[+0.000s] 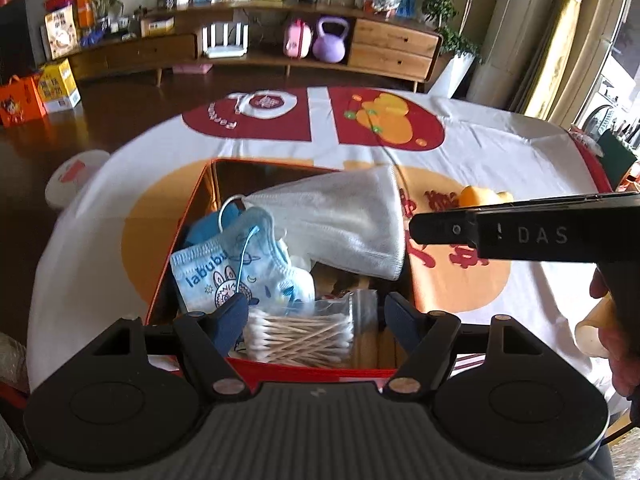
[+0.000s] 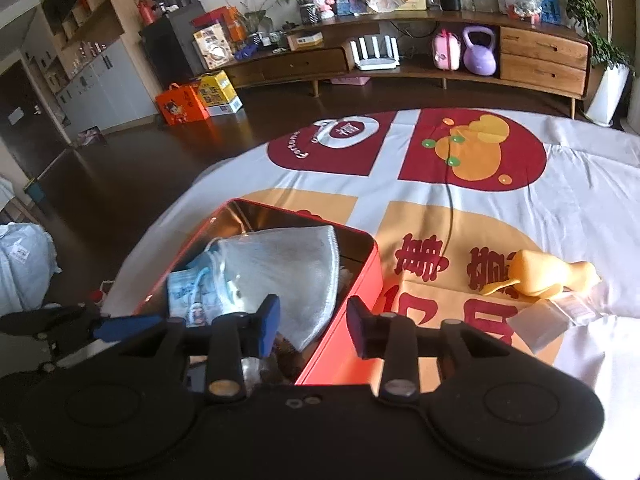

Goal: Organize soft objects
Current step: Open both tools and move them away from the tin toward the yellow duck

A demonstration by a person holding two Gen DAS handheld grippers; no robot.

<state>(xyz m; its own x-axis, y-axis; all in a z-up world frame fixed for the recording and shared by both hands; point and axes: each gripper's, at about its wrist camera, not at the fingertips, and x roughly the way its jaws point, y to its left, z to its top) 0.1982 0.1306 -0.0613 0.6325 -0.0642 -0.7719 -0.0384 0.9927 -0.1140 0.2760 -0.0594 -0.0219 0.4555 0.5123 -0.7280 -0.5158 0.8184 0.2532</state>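
A red tin box stands on the table. In it lie a white face mask, a blue printed "labubu" mask and a clear tub of cotton swabs. My left gripper is open, its fingers on either side of the swab tub over the box's near end. My right gripper is open and empty over the box's right wall; its body shows in the left wrist view. A yellow rubber duck lies on the cloth to the right of the box.
A white tablecloth with red and orange prints covers the table. A small clear plastic packet lies by the duck. A thin dark cable runs over the cloth. A wooden sideboard stands behind.
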